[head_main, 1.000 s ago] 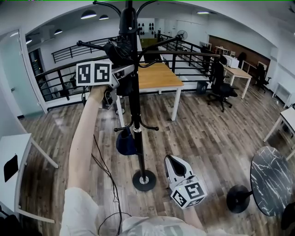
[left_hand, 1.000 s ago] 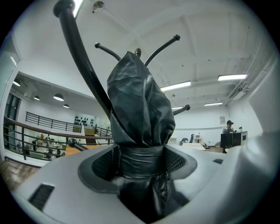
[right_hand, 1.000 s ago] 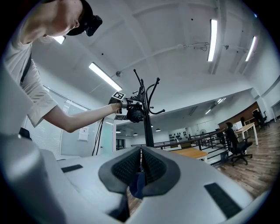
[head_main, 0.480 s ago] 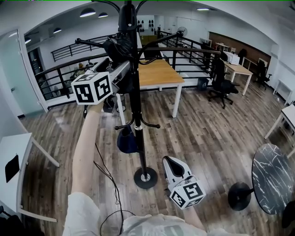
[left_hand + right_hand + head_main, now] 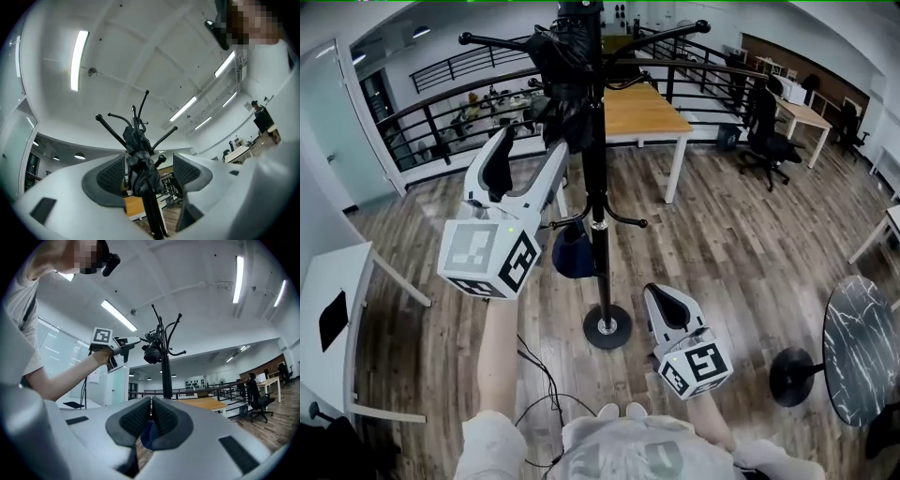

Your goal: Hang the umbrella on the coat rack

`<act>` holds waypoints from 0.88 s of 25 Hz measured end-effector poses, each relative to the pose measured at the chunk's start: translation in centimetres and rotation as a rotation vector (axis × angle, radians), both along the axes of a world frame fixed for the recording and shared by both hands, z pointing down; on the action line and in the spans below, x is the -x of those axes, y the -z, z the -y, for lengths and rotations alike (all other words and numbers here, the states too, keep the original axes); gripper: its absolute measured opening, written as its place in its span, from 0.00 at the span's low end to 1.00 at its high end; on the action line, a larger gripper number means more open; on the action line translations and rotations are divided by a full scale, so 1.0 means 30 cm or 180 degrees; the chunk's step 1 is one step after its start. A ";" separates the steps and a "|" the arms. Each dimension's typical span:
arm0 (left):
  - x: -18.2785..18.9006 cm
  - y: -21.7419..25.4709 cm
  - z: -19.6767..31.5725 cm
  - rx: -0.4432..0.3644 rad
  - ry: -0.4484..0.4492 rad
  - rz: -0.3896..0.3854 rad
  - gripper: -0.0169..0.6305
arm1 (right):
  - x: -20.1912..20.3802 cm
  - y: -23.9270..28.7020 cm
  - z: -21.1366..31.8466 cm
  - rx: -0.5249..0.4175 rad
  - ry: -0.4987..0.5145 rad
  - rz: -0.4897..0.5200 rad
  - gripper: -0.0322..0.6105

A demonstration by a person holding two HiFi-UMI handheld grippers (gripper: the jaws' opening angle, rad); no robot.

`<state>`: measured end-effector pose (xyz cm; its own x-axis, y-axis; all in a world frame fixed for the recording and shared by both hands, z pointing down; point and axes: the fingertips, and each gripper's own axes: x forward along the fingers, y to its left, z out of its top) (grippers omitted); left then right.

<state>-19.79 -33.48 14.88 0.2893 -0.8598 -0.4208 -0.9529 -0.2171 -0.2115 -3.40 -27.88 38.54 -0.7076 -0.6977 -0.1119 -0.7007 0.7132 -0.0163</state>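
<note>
lite: bright, even, ceiling strips (image 5: 79, 60) | fisheye warp @ edges | dark corners

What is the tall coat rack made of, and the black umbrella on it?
The coat rack looks like black-painted metal: thin, smooth pole and arms, slightly glossy. The umbrella seems thin black fabric, maybe nylon: it hangs in soft, crumpled folds.

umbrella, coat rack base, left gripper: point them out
umbrella (image 5: 140, 168), left gripper view, on its folded black canopy
coat rack base (image 5: 620, 338), head view, on the round floor disc
left gripper (image 5: 530, 153), head view, midway between its open fingertips
</note>
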 end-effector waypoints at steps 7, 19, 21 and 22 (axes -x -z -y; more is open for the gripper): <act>-0.029 -0.238 -0.141 -0.0271 0.0242 0.0470 0.34 | 0.066 0.031 0.034 -0.0182 -0.0055 -0.0160 0.10; -0.063 -0.737 -0.268 0.0477 0.0664 -0.0280 0.07 | 0.057 -0.087 0.055 -0.0042 -0.0247 -0.0248 0.10; -0.059 -0.809 -0.285 0.0619 0.0671 -0.0365 0.07 | 0.055 -0.122 0.055 0.0041 -0.0275 -0.0251 0.10; -0.055 -0.834 -0.290 0.0670 0.0679 -0.0403 0.07 | 0.055 -0.140 0.054 0.0077 -0.0281 -0.0265 0.10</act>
<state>-18.12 -24.79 39.90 0.0499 -0.9673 -0.2485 -0.9975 -0.0360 -0.0601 -5.05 -29.49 42.74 -0.6494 -0.7595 -0.0376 -0.7604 0.6488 0.0282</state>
